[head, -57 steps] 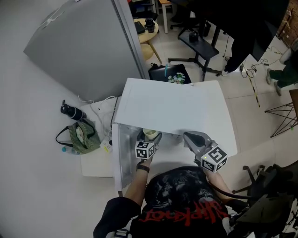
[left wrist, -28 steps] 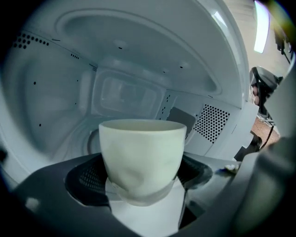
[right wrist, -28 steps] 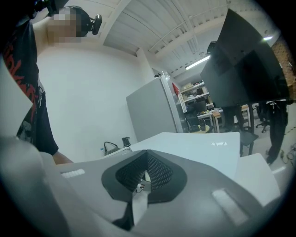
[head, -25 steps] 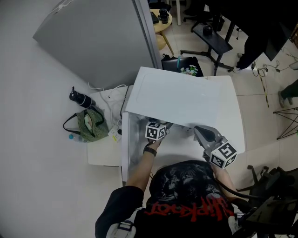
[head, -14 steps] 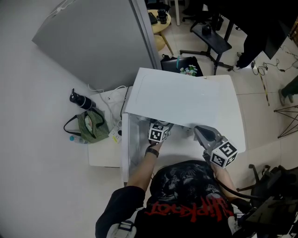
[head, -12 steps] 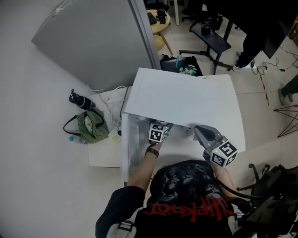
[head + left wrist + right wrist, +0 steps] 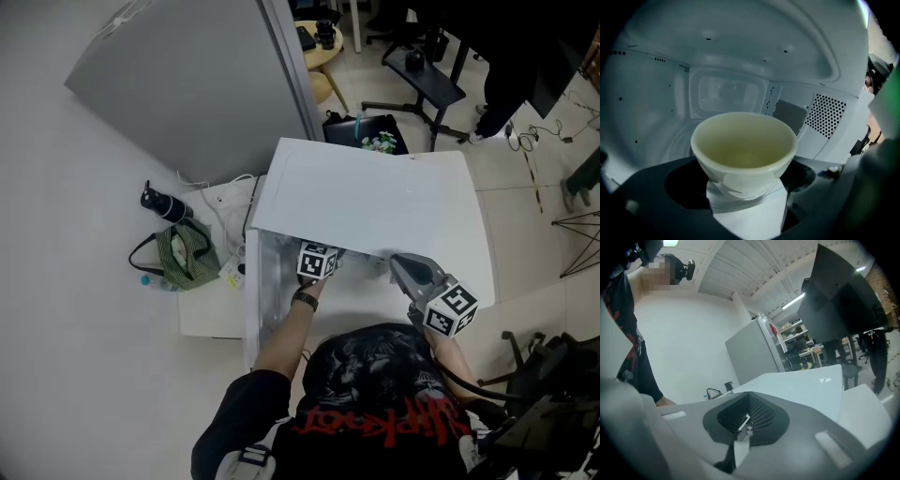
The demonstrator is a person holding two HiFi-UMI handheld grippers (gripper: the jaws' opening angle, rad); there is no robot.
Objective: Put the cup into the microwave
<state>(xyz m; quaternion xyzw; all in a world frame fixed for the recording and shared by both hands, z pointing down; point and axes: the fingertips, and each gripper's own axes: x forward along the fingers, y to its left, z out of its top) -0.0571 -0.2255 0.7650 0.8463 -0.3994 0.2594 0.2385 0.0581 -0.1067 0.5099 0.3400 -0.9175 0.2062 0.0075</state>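
1. Here, we see the left gripper reaching into the open front of the white microwave, under its top panel.
2. In the left gripper view, its jaws are closed on a cream cup, one dark jaw on each side of the lower wall of the cup.
3. The cup is upright and already inside the microwave cavity, in front of the back wall and beside the perforated right wall. We cannot tell if its bottom touches the floor of the cavity.
4. The inside of the cup looks pale and smooth; we see nothing in it.
5. The right gripper is outside the microwave, near its front right corner. Its jaws are pressed together and hold nothing.
6. The microwave door stands open on the left side.
7. Left of the microwave, a green bag with dark handles lies on a low white table, and a dark bottle lies near it. What the bag holds we cannot tell.
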